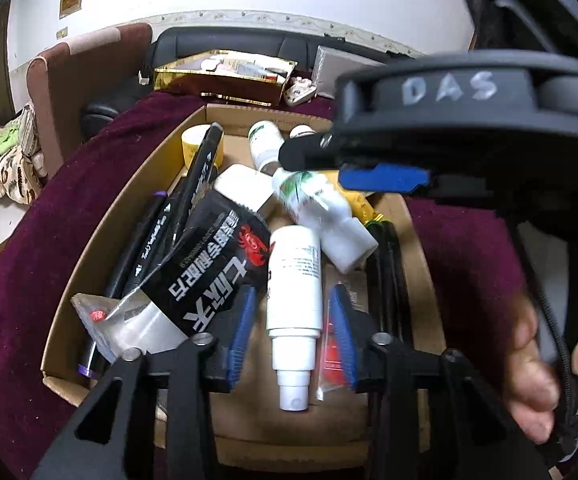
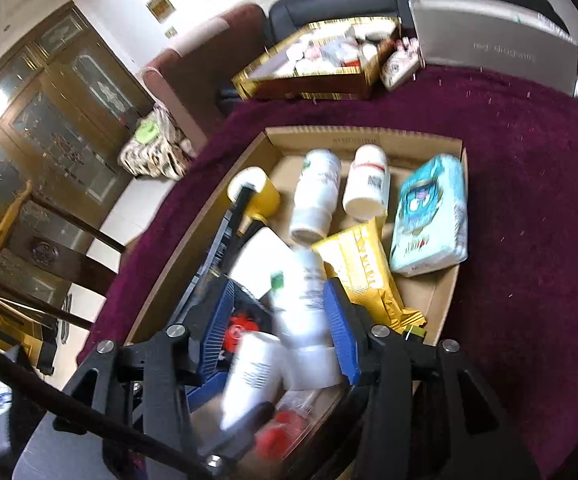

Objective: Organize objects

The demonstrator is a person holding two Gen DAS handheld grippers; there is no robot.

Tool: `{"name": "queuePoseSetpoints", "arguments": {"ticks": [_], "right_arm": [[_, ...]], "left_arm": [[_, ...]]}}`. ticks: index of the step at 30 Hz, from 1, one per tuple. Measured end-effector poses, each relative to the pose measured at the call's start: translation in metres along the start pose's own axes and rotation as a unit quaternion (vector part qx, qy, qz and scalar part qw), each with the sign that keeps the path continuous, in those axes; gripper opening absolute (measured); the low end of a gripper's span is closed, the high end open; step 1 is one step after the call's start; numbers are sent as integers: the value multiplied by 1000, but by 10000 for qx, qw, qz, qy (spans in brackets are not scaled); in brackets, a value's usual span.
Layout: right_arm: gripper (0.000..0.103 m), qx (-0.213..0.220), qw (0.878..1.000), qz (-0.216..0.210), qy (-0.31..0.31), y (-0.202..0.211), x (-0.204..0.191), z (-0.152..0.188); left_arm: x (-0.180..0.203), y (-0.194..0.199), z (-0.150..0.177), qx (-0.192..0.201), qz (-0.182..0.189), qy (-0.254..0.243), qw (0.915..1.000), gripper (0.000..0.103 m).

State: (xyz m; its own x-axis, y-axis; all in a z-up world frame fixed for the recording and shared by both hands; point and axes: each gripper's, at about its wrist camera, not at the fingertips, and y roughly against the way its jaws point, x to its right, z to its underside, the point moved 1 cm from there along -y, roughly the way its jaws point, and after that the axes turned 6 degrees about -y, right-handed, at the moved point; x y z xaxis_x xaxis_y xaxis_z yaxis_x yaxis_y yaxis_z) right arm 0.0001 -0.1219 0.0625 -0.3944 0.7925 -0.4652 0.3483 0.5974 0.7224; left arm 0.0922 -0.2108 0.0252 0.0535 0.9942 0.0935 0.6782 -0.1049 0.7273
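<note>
1. A shallow cardboard box (image 2: pixel 441 148) sits on the worktop, which is draped in a maroon cloth (image 2: pixel 529 208); bare cloth runs all round the box, widest to its right.
2. The box is crowded: markers (image 1: pixel 145 236) line the left wall, a black pouch (image 1: pixel 217 256) lies over them, and a yellow tape roll (image 2: pixel 255 196) stands in the far left corner.
3. Two white bottles (image 2: pixel 317 196) lie toward the far wall, with a pale blue tissue pack (image 2: pixel 429 216) against the right wall and a yellow sachet (image 2: pixel 365 264) in the middle; only a patch of floor near the right wall is bare.
4. At the worktop's far edge are a gold tray (image 2: pixel 309 84) and a grey case (image 2: pixel 493 48), well apart from the box.
5. The left claw (image 1: pixel 292 320) points steeply down at the near end of the box, its blue pads apart on either side of a white spray bottle (image 1: pixel 293 280) lying on the box floor, a gap showing on each side.
6. The right claw (image 2: pixel 285 316) tilts down over the middle, pads apart around a blurred white bottle (image 2: pixel 303 300); whether they touch it I cannot tell.
7. A hand (image 1: pixel 537 360) shows at the right on the right claw's handle
</note>
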Motion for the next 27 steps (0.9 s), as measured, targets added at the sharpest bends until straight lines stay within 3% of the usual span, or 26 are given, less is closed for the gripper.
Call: {"name": "queuePoseSetpoints", "arguments": {"ticks": [3, 7, 11, 14, 16, 18, 19, 21, 23, 27], "right_arm": [[55, 286, 9995, 6, 95, 22, -6, 2], [57, 709, 9974, 27, 113, 53, -6, 10], [61, 1004, 9949, 123, 61, 75, 0, 23], [61, 1119, 9935, 195, 10, 84, 6, 34], [61, 1183, 9927, 217, -27, 89, 9, 41], [61, 1247, 9919, 253, -56, 92, 11, 47], [61, 1272, 9915, 267, -64, 94, 11, 50], [61, 1312, 9909, 276, -72, 97, 13, 55], [64, 1372, 9900, 311, -71, 100, 14, 61], [67, 1488, 9877, 487, 14, 107, 18, 71]], "left_arm": [[3, 17, -2, 279, -151, 0, 9995, 52], [4, 44, -5, 711, -469, 57, 9964, 63], [5, 69, -8, 1128, -1139, -15, 9871, 73], [8, 86, -9, 1405, -1805, -208, 9733, 78], [14, 97, -8, 1608, -2268, -393, 9598, 79], [21, 107, -5, 1764, -2711, -561, 9446, 91], [25, 112, -3, 1826, -2896, -643, 9374, 93], [31, 115, -2, 1925, -3008, -797, 9307, 95], [36, 114, -1, 1881, -3004, -904, 9307, 95], [45, 106, 0, 1602, -2737, -1037, 9427, 95]]}}
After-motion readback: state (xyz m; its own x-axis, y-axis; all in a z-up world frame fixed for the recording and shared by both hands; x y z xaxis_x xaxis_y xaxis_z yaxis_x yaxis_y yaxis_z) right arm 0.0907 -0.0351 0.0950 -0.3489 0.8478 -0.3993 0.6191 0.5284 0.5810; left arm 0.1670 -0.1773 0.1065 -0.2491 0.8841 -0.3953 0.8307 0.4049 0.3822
